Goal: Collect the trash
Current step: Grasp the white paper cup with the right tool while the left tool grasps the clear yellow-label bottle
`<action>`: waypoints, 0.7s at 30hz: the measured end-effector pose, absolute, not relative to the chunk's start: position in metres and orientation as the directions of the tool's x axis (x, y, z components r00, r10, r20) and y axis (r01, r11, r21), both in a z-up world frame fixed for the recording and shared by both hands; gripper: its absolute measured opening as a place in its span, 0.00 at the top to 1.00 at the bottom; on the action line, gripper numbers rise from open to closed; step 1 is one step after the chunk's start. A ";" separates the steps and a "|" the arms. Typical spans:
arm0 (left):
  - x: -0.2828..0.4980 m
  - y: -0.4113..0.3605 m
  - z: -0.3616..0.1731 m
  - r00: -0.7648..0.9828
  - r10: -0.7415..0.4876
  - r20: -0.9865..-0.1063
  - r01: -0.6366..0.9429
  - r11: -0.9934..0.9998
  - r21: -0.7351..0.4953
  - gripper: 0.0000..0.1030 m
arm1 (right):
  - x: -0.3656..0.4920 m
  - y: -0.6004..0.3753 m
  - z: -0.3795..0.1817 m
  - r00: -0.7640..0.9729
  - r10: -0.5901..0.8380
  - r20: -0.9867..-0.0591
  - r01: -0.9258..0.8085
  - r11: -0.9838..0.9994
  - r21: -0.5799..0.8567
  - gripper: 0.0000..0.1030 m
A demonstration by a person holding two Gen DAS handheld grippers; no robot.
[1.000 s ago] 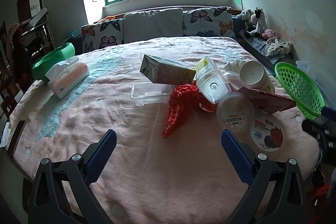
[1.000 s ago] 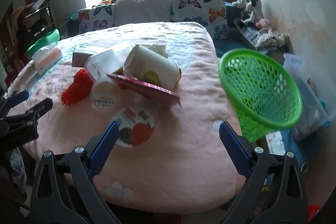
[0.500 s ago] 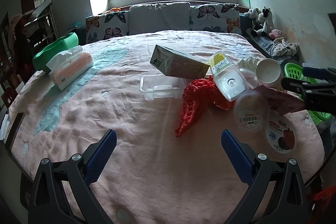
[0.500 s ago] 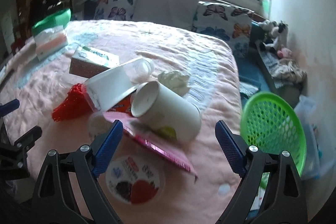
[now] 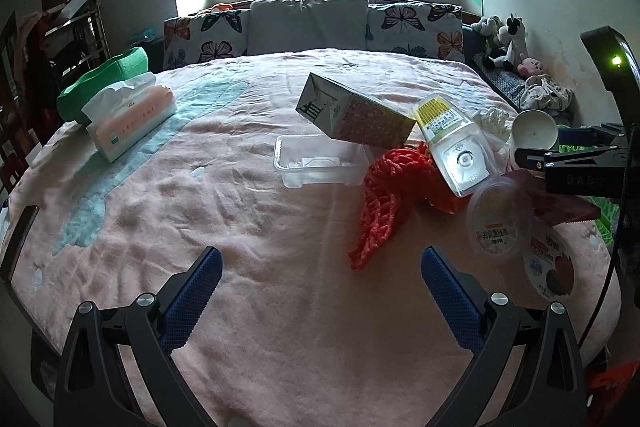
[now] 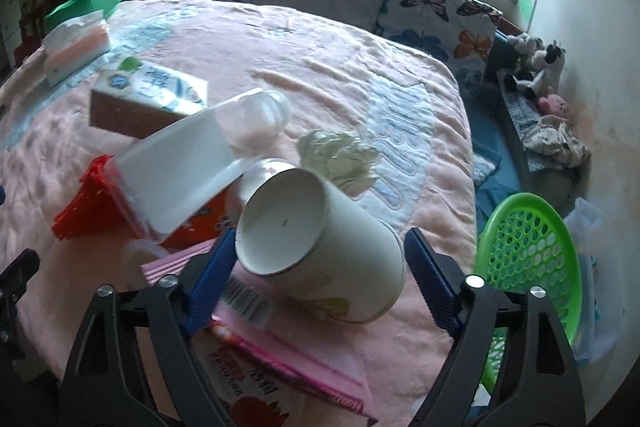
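**Pink bedspread strewn with trash**

Pink bedspread (image 5: 248, 307) is seen under the left gripper (image 5: 320, 291), whose jaws are spread over bare cloth. A paper cup (image 6: 320, 251), lying on its side, is straddled by the right gripper (image 6: 320, 279), whose jaws have just been closing; contact cannot be told. Beyond, a green basket (image 6: 532, 259) is seen off the bed's edge.

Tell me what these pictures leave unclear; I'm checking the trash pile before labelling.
- Pink packet: right wrist view, its print blurred, partly under the paper cup.
- Green basket: right wrist view, contents hidden by its wall and the right claw.
- Round lids: left wrist view, text too small.
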State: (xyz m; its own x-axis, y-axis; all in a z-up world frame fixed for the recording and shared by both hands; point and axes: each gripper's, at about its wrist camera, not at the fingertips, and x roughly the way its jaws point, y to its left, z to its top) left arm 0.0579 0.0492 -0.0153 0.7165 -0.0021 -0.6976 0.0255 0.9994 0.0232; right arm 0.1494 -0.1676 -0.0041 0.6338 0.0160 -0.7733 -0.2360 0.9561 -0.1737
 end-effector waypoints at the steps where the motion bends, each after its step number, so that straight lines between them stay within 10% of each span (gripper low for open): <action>1: 0.059 0.049 -0.015 0.716 -0.006 -0.698 0.028 0.999 0.019 0.06 | 0.150 -0.170 -0.004 0.635 0.018 -0.773 -0.231 0.959 -0.167 0.26; 21: 0.140 -0.010 0.026 0.631 -0.278 -0.724 0.234 0.958 -0.164 0.35 | 0.137 -0.210 -0.001 0.654 0.138 -0.744 -0.186 0.982 0.019 0.36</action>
